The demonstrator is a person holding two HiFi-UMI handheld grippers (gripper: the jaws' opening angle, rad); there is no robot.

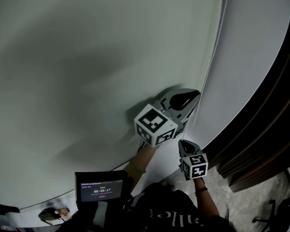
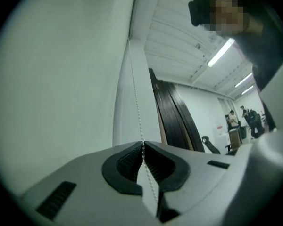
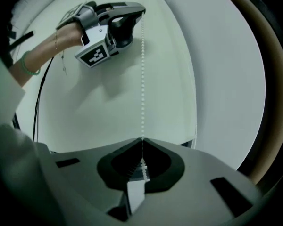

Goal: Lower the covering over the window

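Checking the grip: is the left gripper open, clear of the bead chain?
No, the left gripper is pinched shut on the bead chain.

The left gripper (image 1: 195, 94) is grey and smooth, with a pointy nose; its cube (image 1: 155, 124) is white with black square marks; the right gripper (image 1: 181, 142) looks the same and has one too; inside each nose sit black pads (image 2: 127, 166) with little ridges; dark slots (image 2: 56, 199) are cut in the grey shell; a green band (image 1: 137, 167) goes round the left wrist, with a thin bracelet (image 3: 56, 40); a black cable (image 3: 39, 102) runs by that arm; the top (image 1: 183, 216) is black with pale letters.
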